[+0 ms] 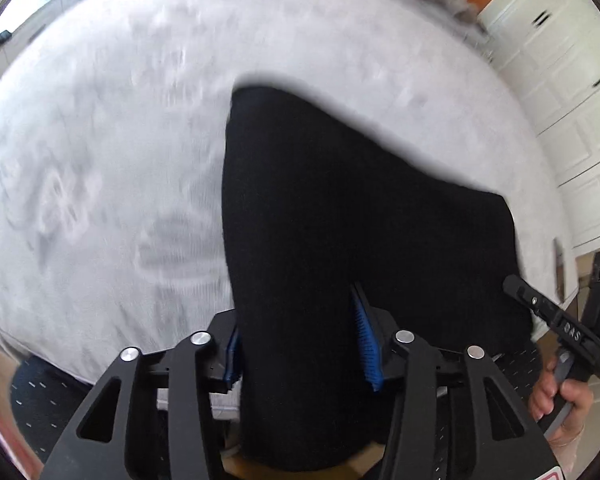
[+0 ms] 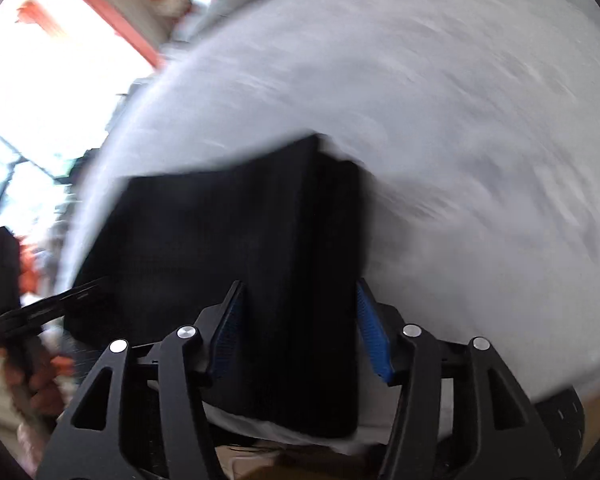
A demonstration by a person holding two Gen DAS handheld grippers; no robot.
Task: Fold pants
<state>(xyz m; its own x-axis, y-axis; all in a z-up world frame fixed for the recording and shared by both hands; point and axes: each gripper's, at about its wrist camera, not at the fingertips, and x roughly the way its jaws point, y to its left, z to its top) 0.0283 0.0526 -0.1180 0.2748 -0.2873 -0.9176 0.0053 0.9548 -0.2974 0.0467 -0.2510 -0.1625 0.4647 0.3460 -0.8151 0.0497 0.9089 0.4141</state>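
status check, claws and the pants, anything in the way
Left claw astride pants, grip unclear. Right claw astride their edge, right pad clear of the cloth. Pants on white bed. Nothing blocking.

Black pants (image 2: 240,240) lie folded on the white bed (image 2: 460,120). The right claw (image 2: 298,328) straddles their near edge, blue pads either side, not visibly pressing. Left of the pants, the left claw (image 2: 60,300) is blurred

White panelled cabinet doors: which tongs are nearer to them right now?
Right. The right tongs straddle the black pants on the side toward the white panelled cabinet doors. The left tongs straddle the same pants farther from the doors.
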